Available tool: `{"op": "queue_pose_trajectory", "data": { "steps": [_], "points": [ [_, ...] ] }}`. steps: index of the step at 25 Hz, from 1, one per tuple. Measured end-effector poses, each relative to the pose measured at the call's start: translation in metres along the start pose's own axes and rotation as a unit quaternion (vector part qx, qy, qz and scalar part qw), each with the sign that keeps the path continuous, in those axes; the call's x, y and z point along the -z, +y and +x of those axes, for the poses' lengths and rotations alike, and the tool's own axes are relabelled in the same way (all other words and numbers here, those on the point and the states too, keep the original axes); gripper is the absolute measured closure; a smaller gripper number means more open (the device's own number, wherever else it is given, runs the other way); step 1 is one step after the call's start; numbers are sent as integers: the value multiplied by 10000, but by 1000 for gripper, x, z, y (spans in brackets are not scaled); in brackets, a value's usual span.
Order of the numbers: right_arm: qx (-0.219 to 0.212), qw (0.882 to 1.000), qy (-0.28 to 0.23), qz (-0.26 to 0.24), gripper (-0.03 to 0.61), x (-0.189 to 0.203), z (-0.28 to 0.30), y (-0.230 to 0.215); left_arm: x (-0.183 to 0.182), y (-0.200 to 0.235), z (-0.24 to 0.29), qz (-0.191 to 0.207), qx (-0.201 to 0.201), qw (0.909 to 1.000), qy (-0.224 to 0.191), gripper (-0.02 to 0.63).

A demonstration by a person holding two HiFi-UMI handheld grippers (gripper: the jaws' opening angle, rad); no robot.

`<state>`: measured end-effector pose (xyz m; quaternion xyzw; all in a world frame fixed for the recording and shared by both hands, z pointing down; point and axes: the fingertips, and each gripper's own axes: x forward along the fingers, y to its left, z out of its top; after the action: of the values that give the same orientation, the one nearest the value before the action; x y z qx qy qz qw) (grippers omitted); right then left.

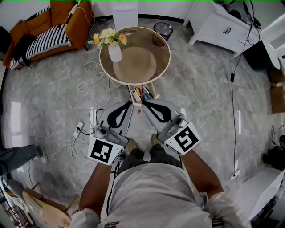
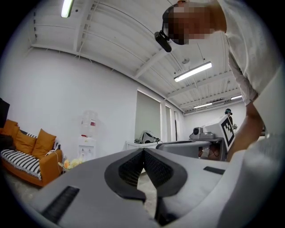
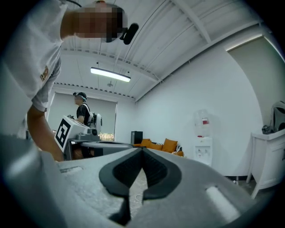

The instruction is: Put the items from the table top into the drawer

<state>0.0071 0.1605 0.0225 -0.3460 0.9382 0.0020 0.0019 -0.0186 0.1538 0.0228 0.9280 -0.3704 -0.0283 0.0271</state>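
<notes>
In the head view, the round glass-topped table (image 1: 138,62) carries only a white vase of flowers (image 1: 114,50). Below its near edge an open drawer (image 1: 132,94) holds several coloured pens and small items (image 1: 142,93). My left gripper (image 1: 131,103) and right gripper (image 1: 143,103) hang side by side just in front of the drawer, both pointing level toward the table. Both are shut with nothing in them. The left gripper view shows that gripper's tips (image 2: 143,150) meeting, and the right gripper's tips (image 3: 142,149) meet the same way in the right gripper view.
Cables (image 1: 91,80) and a power strip (image 1: 79,128) lie on the floor left of the table. An orange sofa (image 1: 49,26), a water dispenser (image 1: 124,13), a bin (image 1: 162,30) and a white cabinet (image 1: 218,26) stand behind. Another person's leg (image 1: 20,156) is at the left.
</notes>
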Motion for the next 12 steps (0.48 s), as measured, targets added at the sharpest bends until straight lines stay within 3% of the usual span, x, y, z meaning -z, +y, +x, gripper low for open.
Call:
{"op": "queue_pose_trajectory", "data": {
  "steps": [12],
  "points": [
    [-353, 9991, -220, 37, 578, -26, -38, -13, -22, -40, 21, 142, -307, 9994, -97, 614]
  ]
}}
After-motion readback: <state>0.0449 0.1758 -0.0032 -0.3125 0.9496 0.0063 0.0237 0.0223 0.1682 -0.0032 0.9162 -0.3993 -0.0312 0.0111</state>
